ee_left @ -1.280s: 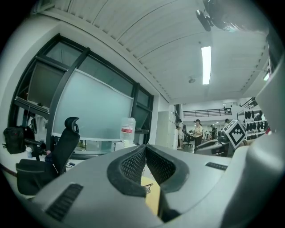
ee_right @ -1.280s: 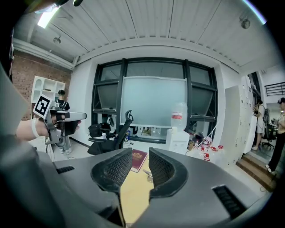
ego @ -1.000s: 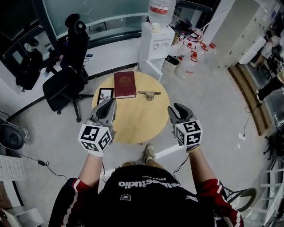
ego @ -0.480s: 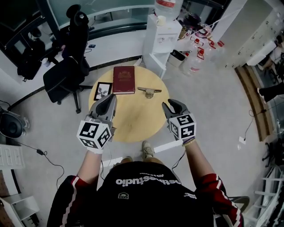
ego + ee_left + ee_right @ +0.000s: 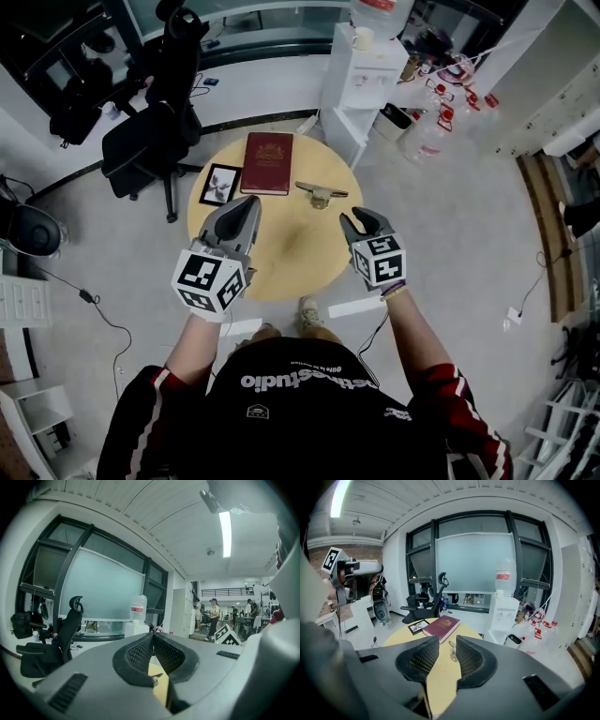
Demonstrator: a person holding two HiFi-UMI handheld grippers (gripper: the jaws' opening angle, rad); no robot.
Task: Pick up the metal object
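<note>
The metal object [image 5: 321, 192], a small flat bar with a foot, lies on the far right part of the round wooden table [image 5: 281, 262]. My right gripper [image 5: 361, 221] hovers over the table's right edge, a little short of the object, jaws open and empty. In the right gripper view the metal object [image 5: 452, 653] shows through the gap of that right gripper [image 5: 447, 639]. My left gripper [image 5: 244, 206] hangs over the table's left half with its tips touching and nothing held. A bit of the metal object [image 5: 154, 679] shows below the shut left gripper [image 5: 152, 635].
A dark red book [image 5: 267, 163] and a framed photo [image 5: 220, 184] lie at the table's far left. A black office chair [image 5: 155, 141] stands behind on the left, a water dispenser [image 5: 361, 70] and bottles [image 5: 441, 122] on the right. A shoe [image 5: 307, 314] shows under the near edge.
Both grippers have moved forward and lower over the table. The right one has come in from beyond the right edge toward the metal object. Jaws look unchanged.
</note>
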